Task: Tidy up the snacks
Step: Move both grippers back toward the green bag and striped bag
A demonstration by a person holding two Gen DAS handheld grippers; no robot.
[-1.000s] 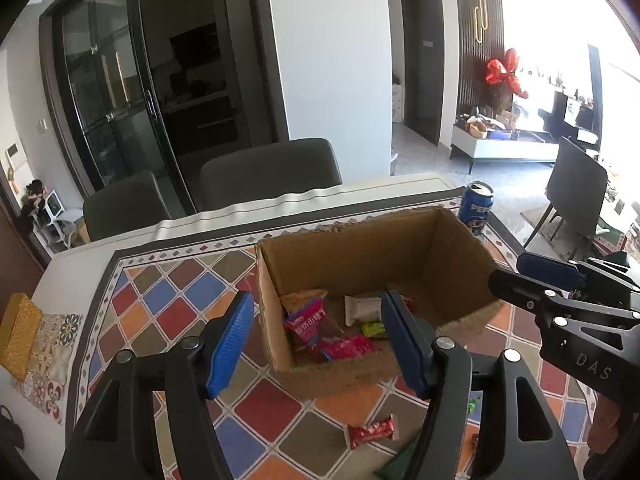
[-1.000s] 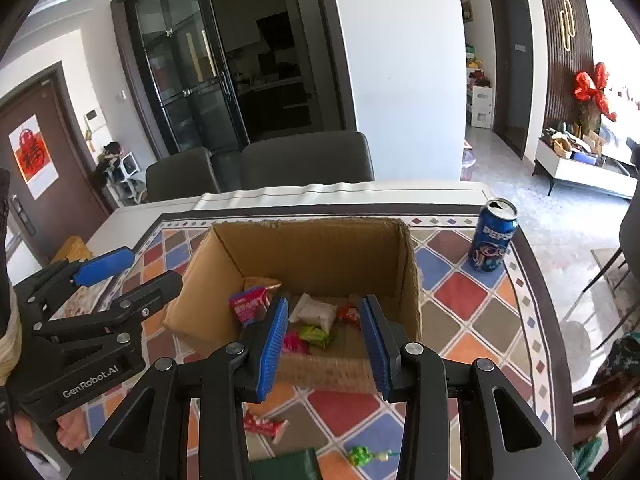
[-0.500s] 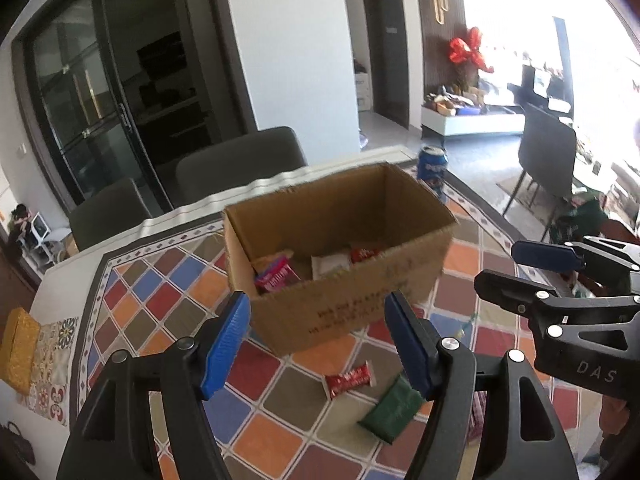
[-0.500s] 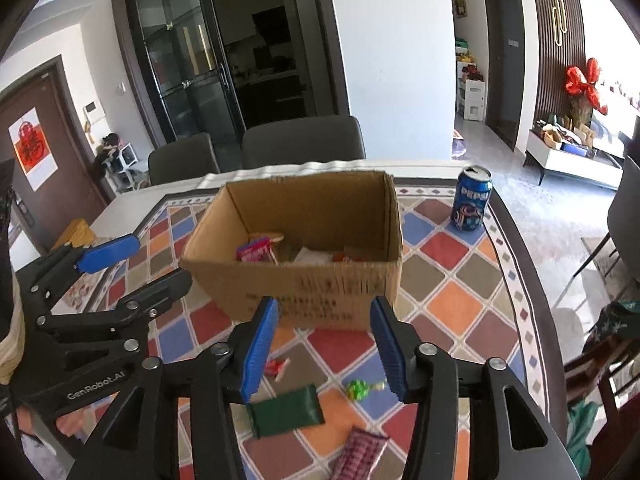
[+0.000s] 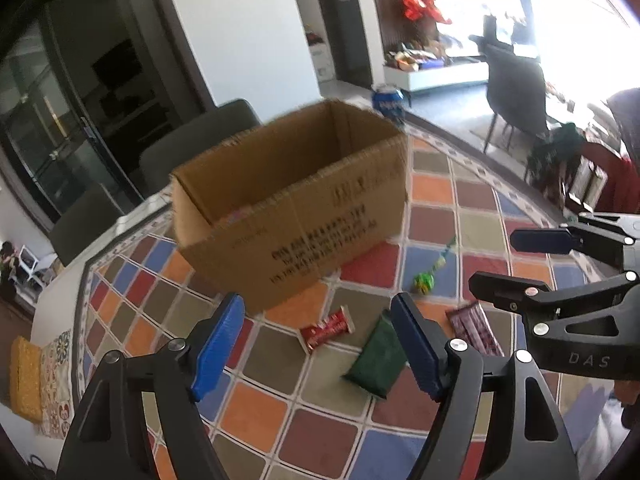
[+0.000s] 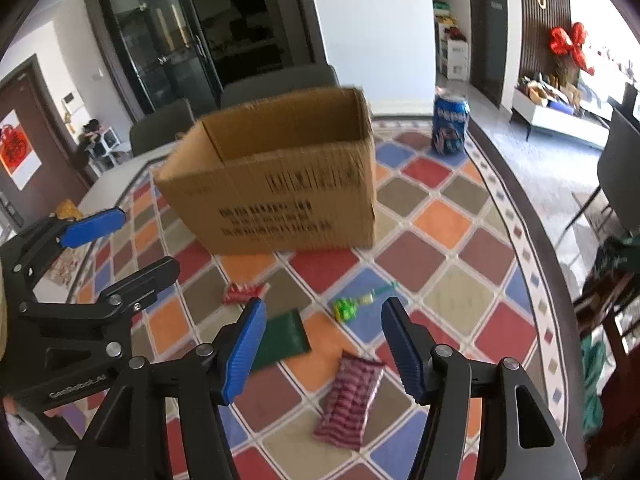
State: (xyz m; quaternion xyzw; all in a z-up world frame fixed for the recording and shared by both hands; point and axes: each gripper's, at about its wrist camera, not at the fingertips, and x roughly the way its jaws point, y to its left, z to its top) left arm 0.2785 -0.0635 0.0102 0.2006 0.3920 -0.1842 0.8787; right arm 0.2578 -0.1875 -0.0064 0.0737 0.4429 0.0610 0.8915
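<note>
I read "DAS" on my right gripper and "GenRobot.AI" on my left gripper; the black print on the box is too blurred to read, and the blue can behind it is smeared too. Both jaws have just been opening and stand wide with nothing between them. The red bar, green packet, lollipop and striped bag lie on the cloth before the box, whose contents are hidden.
</note>
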